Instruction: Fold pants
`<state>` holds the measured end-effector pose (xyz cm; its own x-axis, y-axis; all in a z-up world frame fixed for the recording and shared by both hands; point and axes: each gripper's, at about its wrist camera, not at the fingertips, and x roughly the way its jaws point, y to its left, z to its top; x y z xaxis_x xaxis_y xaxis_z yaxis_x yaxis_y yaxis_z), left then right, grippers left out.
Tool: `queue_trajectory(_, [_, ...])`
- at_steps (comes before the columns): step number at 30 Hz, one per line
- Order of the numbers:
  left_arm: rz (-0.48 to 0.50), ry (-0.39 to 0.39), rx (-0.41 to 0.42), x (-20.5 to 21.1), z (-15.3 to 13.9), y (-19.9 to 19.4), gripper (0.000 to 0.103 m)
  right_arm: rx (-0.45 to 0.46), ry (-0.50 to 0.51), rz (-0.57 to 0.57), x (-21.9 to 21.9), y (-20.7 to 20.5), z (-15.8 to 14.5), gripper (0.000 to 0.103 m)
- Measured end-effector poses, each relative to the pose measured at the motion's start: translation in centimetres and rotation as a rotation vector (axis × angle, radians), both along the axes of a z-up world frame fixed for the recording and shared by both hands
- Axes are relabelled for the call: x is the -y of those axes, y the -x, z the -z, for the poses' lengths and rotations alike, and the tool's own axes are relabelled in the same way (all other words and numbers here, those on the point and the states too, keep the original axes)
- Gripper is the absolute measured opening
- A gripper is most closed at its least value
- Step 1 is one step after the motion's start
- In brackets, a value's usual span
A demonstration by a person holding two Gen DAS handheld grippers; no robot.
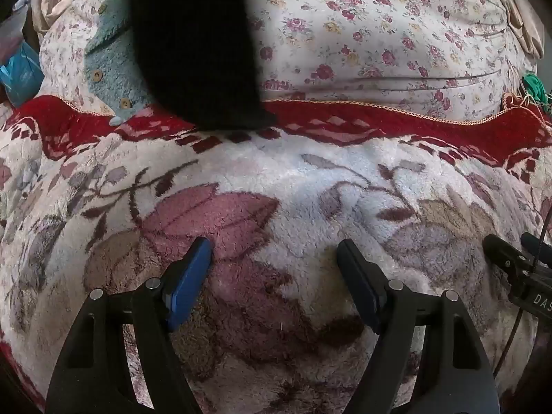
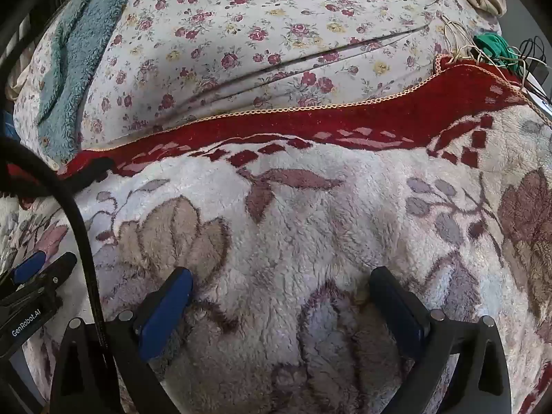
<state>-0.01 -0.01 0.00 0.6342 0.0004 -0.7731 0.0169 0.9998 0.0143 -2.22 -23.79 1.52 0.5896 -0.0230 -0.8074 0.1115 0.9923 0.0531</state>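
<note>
Fleece floral blanket [image 1: 310, 179] covers the near bed, its red border [image 1: 379, 120] running left-right; rose-print sheet [image 1: 362, 27] lies beyond. The black pants [image 1: 196, 51] lie far left across that border, a long dark strip, looks at least partly folded but you can't confirm from here. Teal fleece cardigan [image 1: 110, 65] sits just left of them. Left gripper [image 1: 274, 245] and right gripper [image 2: 281, 276] both spread wide, empty, over the blanket.
</note>
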Motion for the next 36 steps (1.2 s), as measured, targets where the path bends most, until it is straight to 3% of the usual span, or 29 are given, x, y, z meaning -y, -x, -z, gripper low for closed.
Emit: queue_trajectory(36, [0.000,-0.001,-0.002,0.32,-0.03,0.06,0.076,0.000,-0.001,-0.002,-0.10,-0.30,0.18,0.102])
